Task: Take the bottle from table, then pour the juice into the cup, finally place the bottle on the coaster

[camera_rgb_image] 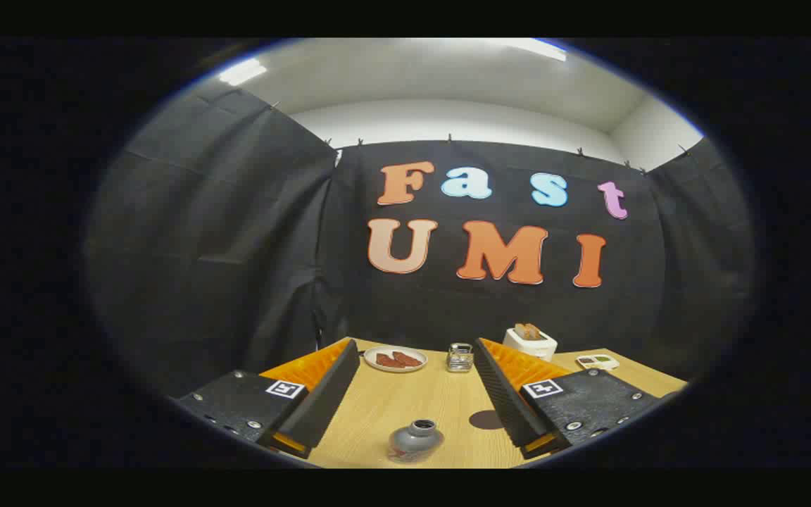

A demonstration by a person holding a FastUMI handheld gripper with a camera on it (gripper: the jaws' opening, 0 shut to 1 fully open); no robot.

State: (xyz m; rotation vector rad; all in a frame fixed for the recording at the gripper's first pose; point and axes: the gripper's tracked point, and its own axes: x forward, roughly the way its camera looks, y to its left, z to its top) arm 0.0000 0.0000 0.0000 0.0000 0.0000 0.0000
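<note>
A small grey bottle [415, 441] with an open dark mouth stands upright on the wooden table [405, 401], low between my two fingers and below them. A round dark coaster [486, 420] lies flat on the table just right of the bottle, beside the right finger. A clear glass cup [459, 357] stands farther back, beyond the fingertips and roughly midway between them. My gripper [416, 346] hangs above the table, open wide, with nothing between its fingers.
A white plate [395, 359] with brown slices lies left of the cup. At the back right stands a white toaster [531, 342] with bread in it, and a small white device [597, 362] lies near the table's right edge. Black cloth walls close the booth.
</note>
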